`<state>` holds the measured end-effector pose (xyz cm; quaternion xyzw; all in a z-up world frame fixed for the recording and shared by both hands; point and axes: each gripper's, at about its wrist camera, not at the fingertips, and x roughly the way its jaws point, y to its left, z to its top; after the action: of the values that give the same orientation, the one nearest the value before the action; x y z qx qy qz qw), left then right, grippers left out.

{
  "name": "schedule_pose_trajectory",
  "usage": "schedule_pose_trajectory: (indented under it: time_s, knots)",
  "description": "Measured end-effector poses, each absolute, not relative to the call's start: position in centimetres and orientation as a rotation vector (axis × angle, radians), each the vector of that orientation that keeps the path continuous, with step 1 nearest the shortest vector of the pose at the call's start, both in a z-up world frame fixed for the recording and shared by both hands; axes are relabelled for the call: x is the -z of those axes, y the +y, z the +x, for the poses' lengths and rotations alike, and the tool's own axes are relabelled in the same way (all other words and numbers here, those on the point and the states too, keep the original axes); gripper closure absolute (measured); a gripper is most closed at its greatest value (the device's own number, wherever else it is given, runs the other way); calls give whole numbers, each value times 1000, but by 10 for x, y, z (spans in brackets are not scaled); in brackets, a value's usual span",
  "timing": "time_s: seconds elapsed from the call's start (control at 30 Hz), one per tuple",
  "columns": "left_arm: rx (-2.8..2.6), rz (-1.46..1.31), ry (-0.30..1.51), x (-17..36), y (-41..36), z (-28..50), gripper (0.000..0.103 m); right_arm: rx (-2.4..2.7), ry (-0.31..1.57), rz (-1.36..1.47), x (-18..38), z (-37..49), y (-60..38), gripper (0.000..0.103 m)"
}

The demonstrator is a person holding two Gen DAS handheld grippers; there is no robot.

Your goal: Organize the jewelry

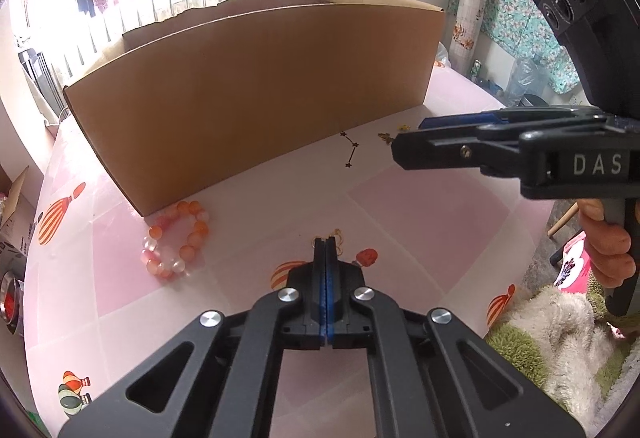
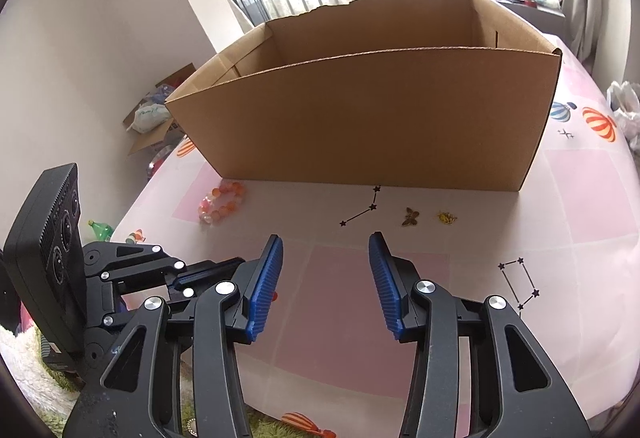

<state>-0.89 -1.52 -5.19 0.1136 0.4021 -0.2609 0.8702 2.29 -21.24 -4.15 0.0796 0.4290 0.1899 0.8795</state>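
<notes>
Pink worktop (image 2: 580, 198): box (image 2: 360, 118) looks empty; bracelet (image 1: 175, 240), butterfly charm (image 2: 411, 216), yellow charm (image 2: 447, 217) still out. Left gripper (image 1: 326, 244) fingers pinch chain (image 1: 338, 238); right gripper (image 2: 325, 280) fingers spread, empty.

cardboard box (image 2: 372, 118) blocks far side, bare tablecloth (image 2: 360, 278) betw. grippers

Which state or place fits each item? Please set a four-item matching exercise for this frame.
Items:
1. left hand-held gripper
2. right hand-held gripper
3. bead bracelet
4. butterfly charm

Options:
A. open, nothing between its fingers
B. shut on gold chain
C. by the cardboard box corner
D. beside a yellow charm

Pairs: 1-B, 2-A, 3-C, 4-D
</notes>
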Motion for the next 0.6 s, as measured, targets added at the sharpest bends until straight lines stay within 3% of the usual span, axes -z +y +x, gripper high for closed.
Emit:
schedule_pose_trajectory:
  time_s: [0.37,0.6]
  knots:
    - [542,195,870,52,13,-13,102,-631,914,-158,46,29,-155,64]
    - [511,161,883,55,26,-12,86,-756,940,-391,52,39,-133,65]
